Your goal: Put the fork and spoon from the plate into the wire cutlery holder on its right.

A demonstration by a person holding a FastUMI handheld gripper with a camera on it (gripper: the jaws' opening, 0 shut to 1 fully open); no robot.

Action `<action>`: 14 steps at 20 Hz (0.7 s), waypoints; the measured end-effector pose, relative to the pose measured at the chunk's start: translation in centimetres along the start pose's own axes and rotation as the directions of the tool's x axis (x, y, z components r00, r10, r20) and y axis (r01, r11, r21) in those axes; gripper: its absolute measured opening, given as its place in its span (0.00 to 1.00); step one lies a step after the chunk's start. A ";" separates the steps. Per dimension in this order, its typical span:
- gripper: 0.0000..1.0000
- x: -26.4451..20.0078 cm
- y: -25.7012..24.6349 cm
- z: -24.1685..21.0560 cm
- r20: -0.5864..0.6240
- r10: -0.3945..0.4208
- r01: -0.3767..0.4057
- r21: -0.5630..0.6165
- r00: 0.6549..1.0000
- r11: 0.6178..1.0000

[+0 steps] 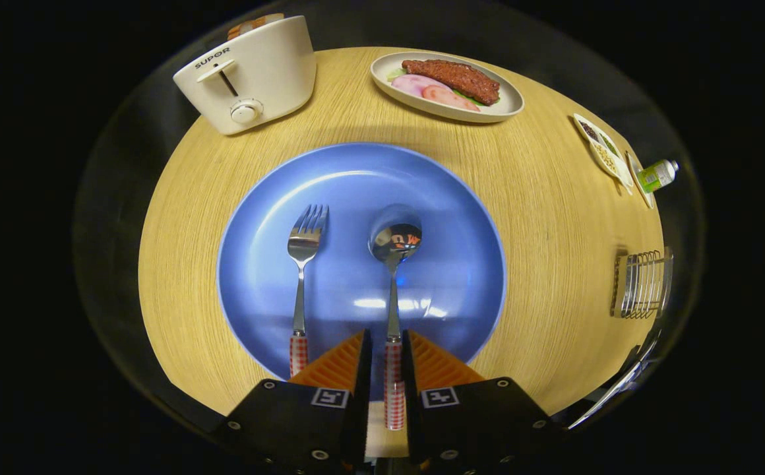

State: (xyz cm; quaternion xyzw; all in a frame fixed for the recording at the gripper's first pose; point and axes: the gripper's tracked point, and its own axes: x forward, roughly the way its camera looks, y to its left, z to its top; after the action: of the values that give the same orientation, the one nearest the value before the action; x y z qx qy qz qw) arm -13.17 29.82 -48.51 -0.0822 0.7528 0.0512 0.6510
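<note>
Spoon (394,290) lies on the blue plate (277,264), bowl toward twelve o'clock, its checked handle running straight back at six o'clock between the fingers of the gripper (387,359). The jaws stand narrow around that handle; whether both pads actually press it cannot be told. Fork (302,277) lies parallel, just beside at nine o'clock of the spoon. Wire cutlery holder (642,284) sits well apart at three o'clock, its far side cut off and dim. The handle's tail end is hidden among the gripper body
</note>
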 end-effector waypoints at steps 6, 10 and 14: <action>0.09 -0.3 0.2 -0.5 -0.029 0.020 -0.020 0.006 0.999 1.000; 0.07 -2.6 -0.6 0.6 0.038 0.024 -0.026 0.071 0.999 0.997; 0.07 -6.3 -4.8 1.2 0.087 -0.052 0.039 0.142 0.995 0.989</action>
State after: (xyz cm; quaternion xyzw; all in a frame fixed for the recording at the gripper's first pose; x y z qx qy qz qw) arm -10.25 25.73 -42.36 -0.0511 0.7222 -0.0131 0.6897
